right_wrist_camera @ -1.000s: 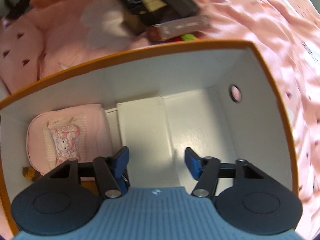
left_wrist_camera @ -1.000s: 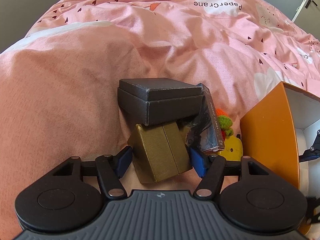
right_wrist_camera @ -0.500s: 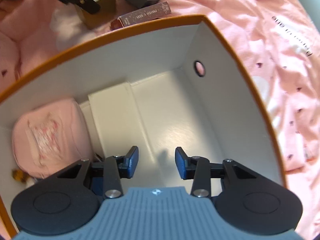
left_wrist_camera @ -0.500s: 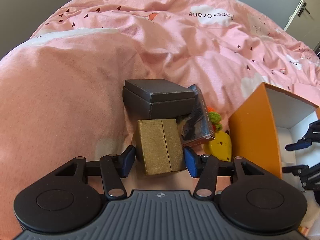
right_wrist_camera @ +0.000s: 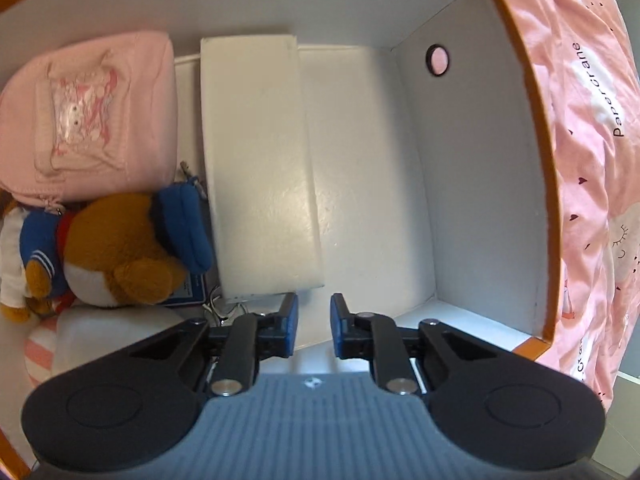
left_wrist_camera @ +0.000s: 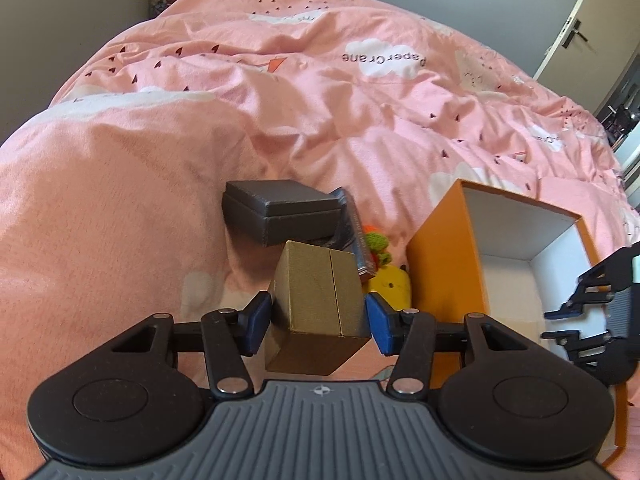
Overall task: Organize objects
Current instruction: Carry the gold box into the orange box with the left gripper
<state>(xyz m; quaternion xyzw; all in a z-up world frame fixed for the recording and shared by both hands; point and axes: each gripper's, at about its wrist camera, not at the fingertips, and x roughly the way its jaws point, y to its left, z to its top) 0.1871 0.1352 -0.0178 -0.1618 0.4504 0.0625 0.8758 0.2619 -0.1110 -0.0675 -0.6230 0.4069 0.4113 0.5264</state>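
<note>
With its blue pads pressed on both flanks of the gold box (left_wrist_camera: 320, 304), the left gripper (left_wrist_camera: 318, 320) holds it above the pink bedspread (left_wrist_camera: 120, 200), near the black box (left_wrist_camera: 280, 212) and just left of the orange bin (left_wrist_camera: 444, 264), so the carry step looks in hand. Next, I judge, it must swing right over the bin's near rim and lower into the bare white floor at the bin's right side, past the white box (right_wrist_camera: 260, 168), while the right gripper (right_wrist_camera: 313, 328), jaws narrowly parted and holding nothing, clears out.

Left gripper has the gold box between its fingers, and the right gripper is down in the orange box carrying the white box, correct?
Not quite. The right wrist view shows the right gripper empty, its fingers a narrow gap apart above the orange box floor; the white box lies loose beyond them. The rest stands: the left gripper holds the gold box.
</note>
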